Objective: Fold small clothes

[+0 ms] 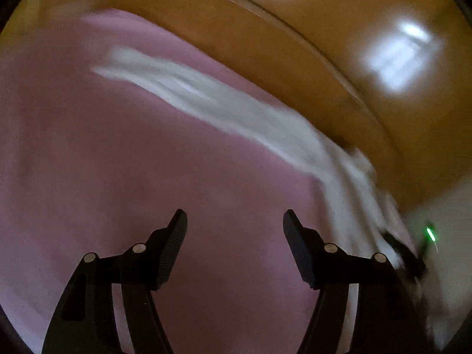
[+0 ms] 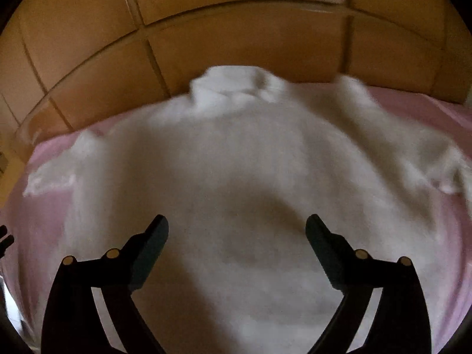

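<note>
A white short-sleeved shirt (image 2: 236,153) lies spread flat on a pink sheet (image 2: 44,153), collar toward the headboard and both sleeves out to the sides. My right gripper (image 2: 237,221) hovers over the shirt's lower middle, open, with nothing between its fingers. In the left wrist view the same white shirt (image 1: 236,109) shows as a blurred band running from upper left to lower right. My left gripper (image 1: 235,215) is open above bare pink sheet (image 1: 118,162), to the left of the shirt, holding nothing.
A tan padded headboard (image 2: 236,38) with stitched panels rises behind the bed; it also fills the upper right as headboard (image 1: 324,44). A dark object with a green light (image 1: 430,233) sits at the right edge of the left wrist view.
</note>
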{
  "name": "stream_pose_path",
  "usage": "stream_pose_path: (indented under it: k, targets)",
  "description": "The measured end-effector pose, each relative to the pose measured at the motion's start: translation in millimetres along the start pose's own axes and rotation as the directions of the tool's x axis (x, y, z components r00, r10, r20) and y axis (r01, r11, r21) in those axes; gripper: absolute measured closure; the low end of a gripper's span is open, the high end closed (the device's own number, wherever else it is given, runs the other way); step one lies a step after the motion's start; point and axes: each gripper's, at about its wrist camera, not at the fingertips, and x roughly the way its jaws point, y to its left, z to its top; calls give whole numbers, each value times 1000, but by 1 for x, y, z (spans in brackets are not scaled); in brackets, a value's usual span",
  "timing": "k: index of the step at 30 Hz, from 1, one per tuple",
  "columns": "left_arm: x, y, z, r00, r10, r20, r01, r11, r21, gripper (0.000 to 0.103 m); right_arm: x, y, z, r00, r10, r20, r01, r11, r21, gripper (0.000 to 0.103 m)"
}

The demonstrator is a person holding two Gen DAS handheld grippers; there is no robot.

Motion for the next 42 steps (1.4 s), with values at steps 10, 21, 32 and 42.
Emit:
stream_pose_path:
  k: [10,21,32,42]
  targets:
    - [15,-70,-127,908,-344,-241,366,929,55,37,-102,-115,-105,991,-100,-92,115,976,183,3]
    - [33,-122,-131,915,-289,-280,347,920,184,97,-128,-74,-159,986,109,-123,-91,986,139,89]
    - [-44,-129,-99,829,-531,-176,549,833,70,98,-237,-64,-122,965,232,121,-244,965,91,92]
    - [12,-40,-155,884,-381,-271,342,922,-181,96,-175,-88,-174,986,150,-77,-130,968,213,92]
